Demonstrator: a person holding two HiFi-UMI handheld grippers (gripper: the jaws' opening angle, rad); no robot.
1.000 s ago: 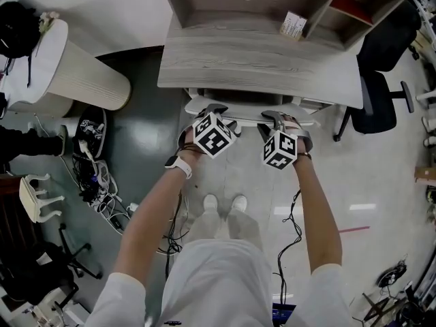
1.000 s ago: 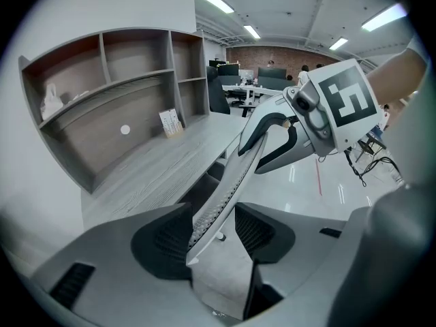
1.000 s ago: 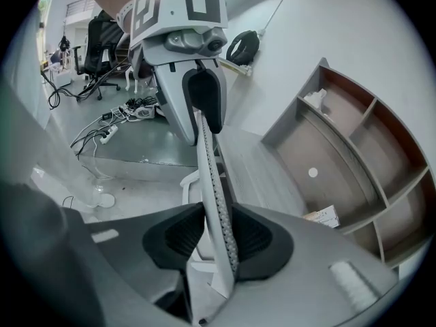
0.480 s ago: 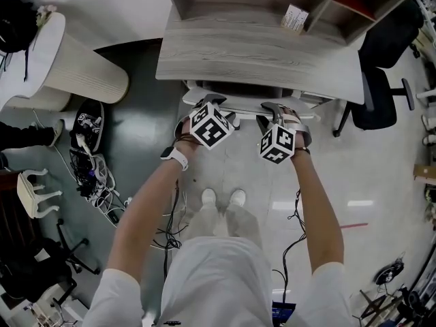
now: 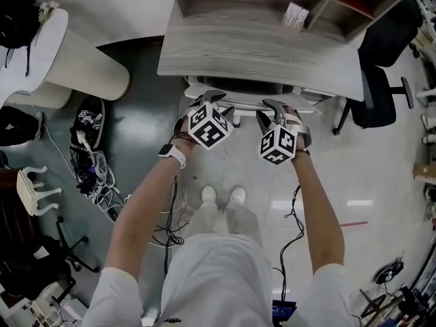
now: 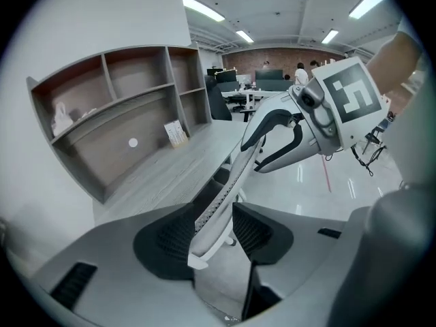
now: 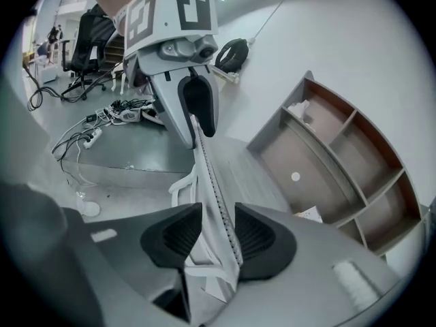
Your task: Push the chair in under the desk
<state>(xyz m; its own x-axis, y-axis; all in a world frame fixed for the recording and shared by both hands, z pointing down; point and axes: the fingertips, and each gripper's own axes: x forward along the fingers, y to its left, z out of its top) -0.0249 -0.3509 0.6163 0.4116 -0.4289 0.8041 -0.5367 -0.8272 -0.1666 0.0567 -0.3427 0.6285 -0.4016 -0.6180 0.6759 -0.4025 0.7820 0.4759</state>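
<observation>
At the front edge of the desk (image 5: 259, 53), the chair (image 5: 245, 105) stands almost fully pushed in. Its seat is hidden below the desktop, and only the white top rim of the backrest shows in front. The left gripper (image 6: 211, 231) and the right gripper (image 7: 218, 236) both straddle this rim, one toward each end. The jaws of the left one have just been closing a little, and those of the right one have just been opening. In both gripper views the pads stand wide apart with the thin rim between them, and a gap shows on at least one side, so neither gripper clamps it. I judge that the push is near its end. To do it well, both grippers should press on the rim evenly and straight toward the desk, so that the chair does not turn and catch on the desk. The push should be slow and should stop when the backrest meets the desktop edge. On the desk stands a hutch (image 5: 218, 5) with several open compartments. In the wide lower one a small printed card (image 5: 294, 16) leans beside the divider, and nothing else shows there. In the upper left compartment, as the left gripper view shows it, lies a small white thing (image 6: 61, 118) that I cannot identify. The other compartments look bare.
</observation>
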